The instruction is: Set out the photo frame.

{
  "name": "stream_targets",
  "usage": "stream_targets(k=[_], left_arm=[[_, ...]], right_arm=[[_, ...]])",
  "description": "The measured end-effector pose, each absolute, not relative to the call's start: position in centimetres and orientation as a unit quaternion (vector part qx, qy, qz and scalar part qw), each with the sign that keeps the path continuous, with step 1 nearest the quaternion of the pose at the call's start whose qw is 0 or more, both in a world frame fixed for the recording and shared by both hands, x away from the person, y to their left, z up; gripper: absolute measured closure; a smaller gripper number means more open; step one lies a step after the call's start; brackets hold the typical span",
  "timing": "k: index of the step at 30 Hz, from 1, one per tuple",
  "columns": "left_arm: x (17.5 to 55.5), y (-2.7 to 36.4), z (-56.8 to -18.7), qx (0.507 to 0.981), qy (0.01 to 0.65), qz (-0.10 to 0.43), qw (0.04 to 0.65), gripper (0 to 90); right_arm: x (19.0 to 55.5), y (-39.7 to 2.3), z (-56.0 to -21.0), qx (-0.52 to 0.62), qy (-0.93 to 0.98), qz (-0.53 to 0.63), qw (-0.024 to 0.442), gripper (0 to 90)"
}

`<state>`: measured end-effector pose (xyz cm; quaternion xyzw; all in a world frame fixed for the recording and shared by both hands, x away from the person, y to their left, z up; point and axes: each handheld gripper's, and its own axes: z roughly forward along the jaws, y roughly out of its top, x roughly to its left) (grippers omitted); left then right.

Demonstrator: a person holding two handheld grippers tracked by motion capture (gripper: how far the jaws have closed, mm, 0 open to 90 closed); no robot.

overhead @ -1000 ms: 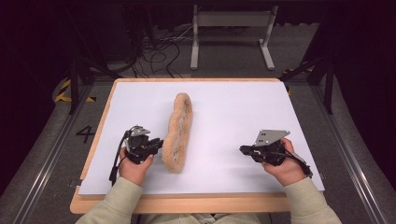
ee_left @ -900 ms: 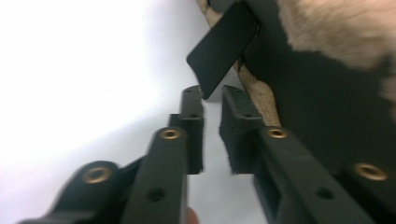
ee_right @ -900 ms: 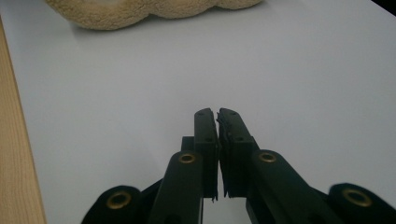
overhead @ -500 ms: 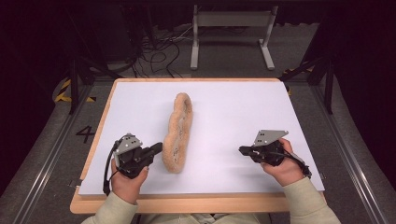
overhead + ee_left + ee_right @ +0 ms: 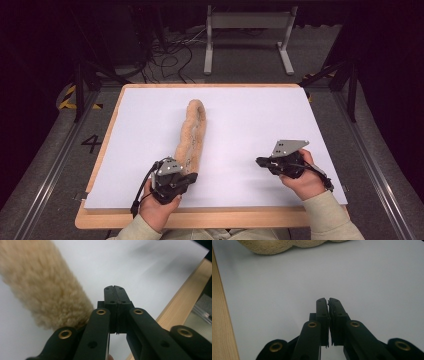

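Nearest edge: bare strip of the wooden board [image 5: 200, 218], with both sleeves coming up over it. White sheet [image 5: 250, 125] covering most of the board from there out.

Left gripper [image 5: 190, 178] down at the near left, right up against the near end of the fuzzy tan tube [image 5: 191, 135]. Jaws clenched tight on each other, nothing pinched between them. Seen from the left gripper view [image 5: 115, 290], same story: black jaws pressed flat together, fuzzy tan tube [image 5: 42, 282] sitting just off to their left, looks like touching the gripper's side arm or a hair from it, hard to say which. Jaws just finished closing, and no fur caught in them.

Right gripper [image 5: 260, 161] at the near right, pointing left toward the middle, well apart from the tube. Jaws clamped shut too, empty. From the right gripper view [image 5: 328, 301] just a thin slit between the jaws over bare white sheet, with the tube's lumpy edge [image 5: 287, 245] way off at the top.

Tube itself lying flat on the sheet, a bit left of centre, running from near the left gripper away toward the far edge, slightly wavy.

Past the board: grey floor, a tangle of cables [image 5: 170, 55], and a metal stand [image 5: 247, 35] at the back.
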<state>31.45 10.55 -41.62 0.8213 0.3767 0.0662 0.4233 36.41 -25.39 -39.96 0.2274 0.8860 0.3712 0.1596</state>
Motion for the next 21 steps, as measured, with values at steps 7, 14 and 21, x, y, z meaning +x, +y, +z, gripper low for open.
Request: stream_targets(k=[7, 14, 21], left_arm=[[31.1, 10.5, -41.9, 0.828, 0.379, 0.080, 0.406, 90.0], [30.9, 11.1, -41.9, 0.828, 0.382, 0.091, 0.401, 90.0], [30.9, 12.6, -41.9, 0.824, 0.392, 0.102, 0.396, 89.9]], right_arm=[[36.5, -25.5, -40.0, 0.227, 0.886, 0.373, 0.158, 86.8], [36.7, -25.2, -40.0, 0.223, 0.886, 0.374, 0.157, 86.6], [36.9, -24.9, -40.0, 0.221, 0.888, 0.374, 0.154, 86.3]])
